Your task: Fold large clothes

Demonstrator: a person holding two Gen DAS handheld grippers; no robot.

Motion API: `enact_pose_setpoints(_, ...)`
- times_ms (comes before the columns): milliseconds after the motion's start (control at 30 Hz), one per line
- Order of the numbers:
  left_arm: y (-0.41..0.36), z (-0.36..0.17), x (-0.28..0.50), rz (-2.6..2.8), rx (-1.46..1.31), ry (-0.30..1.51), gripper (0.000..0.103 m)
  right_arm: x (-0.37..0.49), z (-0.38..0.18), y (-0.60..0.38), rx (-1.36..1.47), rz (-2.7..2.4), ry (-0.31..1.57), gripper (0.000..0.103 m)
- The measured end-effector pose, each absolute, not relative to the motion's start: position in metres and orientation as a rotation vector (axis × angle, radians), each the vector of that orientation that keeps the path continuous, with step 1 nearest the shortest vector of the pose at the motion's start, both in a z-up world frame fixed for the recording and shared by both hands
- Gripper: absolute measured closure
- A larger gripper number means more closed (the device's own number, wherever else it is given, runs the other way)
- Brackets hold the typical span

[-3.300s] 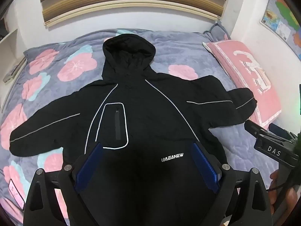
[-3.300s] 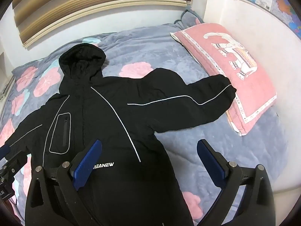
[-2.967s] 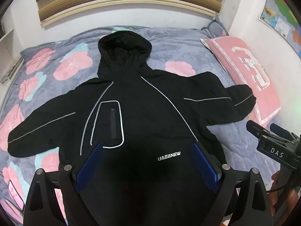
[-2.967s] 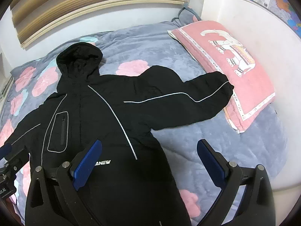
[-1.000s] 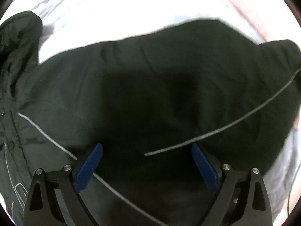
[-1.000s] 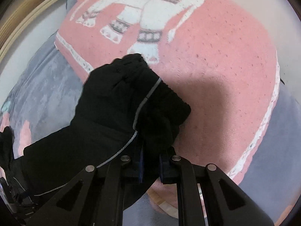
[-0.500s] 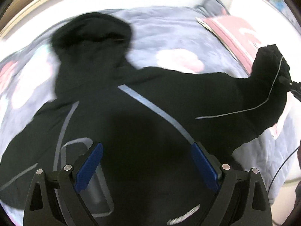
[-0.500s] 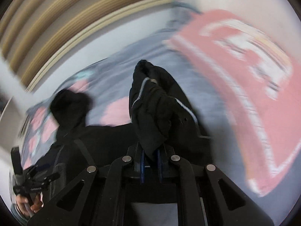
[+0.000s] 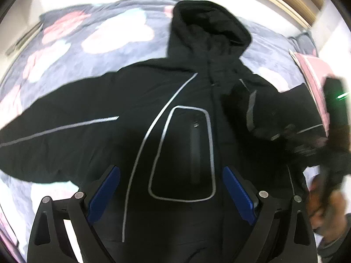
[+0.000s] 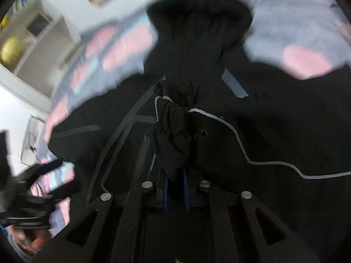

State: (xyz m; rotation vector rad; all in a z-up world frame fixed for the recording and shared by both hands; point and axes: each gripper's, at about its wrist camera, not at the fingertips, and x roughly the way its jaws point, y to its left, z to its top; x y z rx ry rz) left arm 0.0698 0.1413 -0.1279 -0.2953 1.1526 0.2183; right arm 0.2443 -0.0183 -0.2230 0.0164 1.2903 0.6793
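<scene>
Jacket: a black hooded jacket [image 9: 186, 135] lies face up on the bed, its hood [image 9: 208, 28] pointing to the headboard side.
Jacket front: thin reflective lines run over the chest, and one line frames a zip pocket [image 9: 188, 153] just below the hood and a little to its left.
Sleeve on the pocket side: it [image 9: 54, 135] stretches flat, away from the pocket, over the quilt.
Other sleeve: its cuff [image 10: 173, 135] is lifted and brought over the jacket front, close to the pocket; a white reflective line runs along it.
Right hand-held gripper: it [image 10: 175, 188] is pressed together on the cuff of this sleeve, the cloth bunched between the blue pads.
Left hand-held gripper: it [image 9: 171, 190] hovers above the lower chest, below the pocket, with the blue pads [image 9: 103, 192] spread wide and nothing between them.
Bed: the quilt [image 9: 92, 35] is grey-blue with pink and white flowers and shows all around the jacket.
Pillow: a pink pillow [image 9: 311, 76] lies on the bed, far from the pocket, beyond the lifted sleeve.
Shelf: a pale shelf with a yellow ball [image 10: 11, 48] stands beside the bed; it is blurred.
</scene>
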Motion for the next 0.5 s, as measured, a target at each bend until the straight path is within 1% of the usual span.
enact_pose_setpoints(100, 0.148, -0.138, 0.072, 0.227, -0.319, 1.156, 0.008, 0.247, -0.26, -0.009, -0.021, 0.642, 1.352, 0.086)
enact_pose_setpoints(167, 0.15, -0.142, 0.079, 0.204, -0.334, 1.152, 0.008, 0.247, -0.259, -0.007, -0.018, 0.648, 1.353, 0.085)
enact_pose_setpoints(233, 0.148, -0.143, 0.088, 0.161, -0.347, 1.147, 0.008, 0.246, -0.246, -0.01, -0.033, 0.68, 1.369, 0.077)
enact_pose_setpoints(267, 0.146, -0.145, 0.095, 0.121, -0.36, 1.142, 0.008, 0.243, -0.239, -0.013, -0.029, 0.698, 1.365, 0.067)
enact_pose_setpoints(300, 0.144, -0.147, 0.101, 0.085, -0.374, 1.141, 0.008, 0.239, -0.227, -0.02, -0.016, 0.725, 1.35, 0.055)
enact_pose_setpoints(333, 0.141, -0.147, 0.108, 0.047, -0.382, 1.143, 0.008, 0.234, -0.215, -0.029, -0.004, 0.744, 1.332, 0.048)
enact_pose_setpoints(367, 0.135, -0.148, 0.115, 0.008, -0.385, 1.143, 0.008, 0.229, -0.208, -0.036, 0.003, 0.754, 1.32, 0.033)
enact_pose_setpoints(400, 0.13, -0.148, 0.121, -0.025, -0.387, 1.137, 0.008, 0.222, -0.198, -0.046, 0.008, 0.758, 1.292, 0.028)
enact_pose_setpoints(500, 0.117, -0.156, 0.141, -0.114, -0.445, 1.131, 0.008, 0.207, -0.182, -0.066, -0.033, 0.72, 1.245, 0.028)
